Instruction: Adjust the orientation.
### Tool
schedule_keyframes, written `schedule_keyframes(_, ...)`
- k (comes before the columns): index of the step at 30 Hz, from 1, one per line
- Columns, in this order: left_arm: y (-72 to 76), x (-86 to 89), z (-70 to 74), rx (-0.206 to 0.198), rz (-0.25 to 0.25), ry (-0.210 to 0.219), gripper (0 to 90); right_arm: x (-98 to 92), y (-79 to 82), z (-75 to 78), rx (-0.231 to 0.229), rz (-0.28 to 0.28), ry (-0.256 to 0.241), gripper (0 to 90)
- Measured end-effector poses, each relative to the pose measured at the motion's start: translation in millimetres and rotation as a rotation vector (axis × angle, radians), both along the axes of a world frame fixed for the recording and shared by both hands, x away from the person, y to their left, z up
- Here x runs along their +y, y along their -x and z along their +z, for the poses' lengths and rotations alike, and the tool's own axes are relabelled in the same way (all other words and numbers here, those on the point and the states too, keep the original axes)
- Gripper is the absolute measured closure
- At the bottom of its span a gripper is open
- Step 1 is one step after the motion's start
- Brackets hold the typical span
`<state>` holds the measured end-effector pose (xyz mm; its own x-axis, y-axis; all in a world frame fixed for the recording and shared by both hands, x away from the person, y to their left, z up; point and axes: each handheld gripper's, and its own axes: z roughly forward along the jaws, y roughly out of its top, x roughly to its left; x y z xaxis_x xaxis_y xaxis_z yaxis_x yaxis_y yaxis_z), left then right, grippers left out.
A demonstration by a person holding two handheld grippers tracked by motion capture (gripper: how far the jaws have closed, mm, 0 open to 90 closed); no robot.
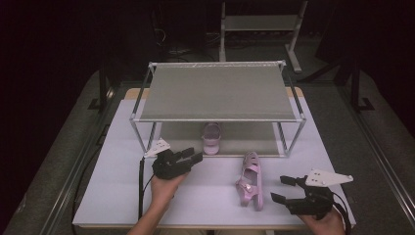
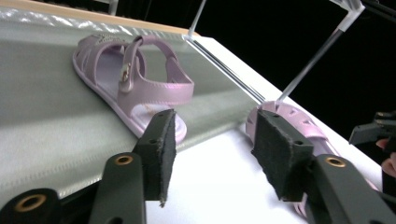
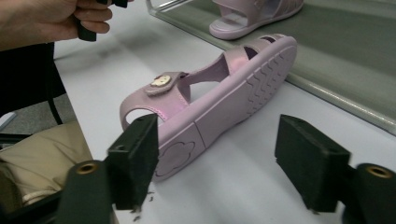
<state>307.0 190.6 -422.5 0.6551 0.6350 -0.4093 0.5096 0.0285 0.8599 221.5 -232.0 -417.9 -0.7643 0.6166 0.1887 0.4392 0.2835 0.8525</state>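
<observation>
Nearest the camera, the left gripper [image 1: 192, 155] is held wide and empty just before the low rack shelf [image 1: 181, 133], where one glossy pink sandal [image 1: 212, 138] with a strap and buckle is already set upright. To the right, the second sandal [image 1: 250, 180] is seen tipped on its side on the white surface [image 1: 112, 186], its ridged sole turned toward the right gripper [image 1: 280, 188], also spread wide and empty. If the smooth moulded sole is pinched, the shoe may well slip or twist free.
</observation>
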Motion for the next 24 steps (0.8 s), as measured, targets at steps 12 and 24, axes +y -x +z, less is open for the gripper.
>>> schedule_keyframes(12, 15.4, 16.0, -0.6, -0.008, -0.035, 0.006, 41.7, 3.5, 0.4, 3.6, 0.0, 0.029, -0.02, 48.4)
schedule_keyframes(24, 31.6, 27.6, 7.6, -0.037, -0.066, 0.008, 39.2, 15.9, -5.1, 9.9, 0.032, 0.045, 0.014, 69.8)
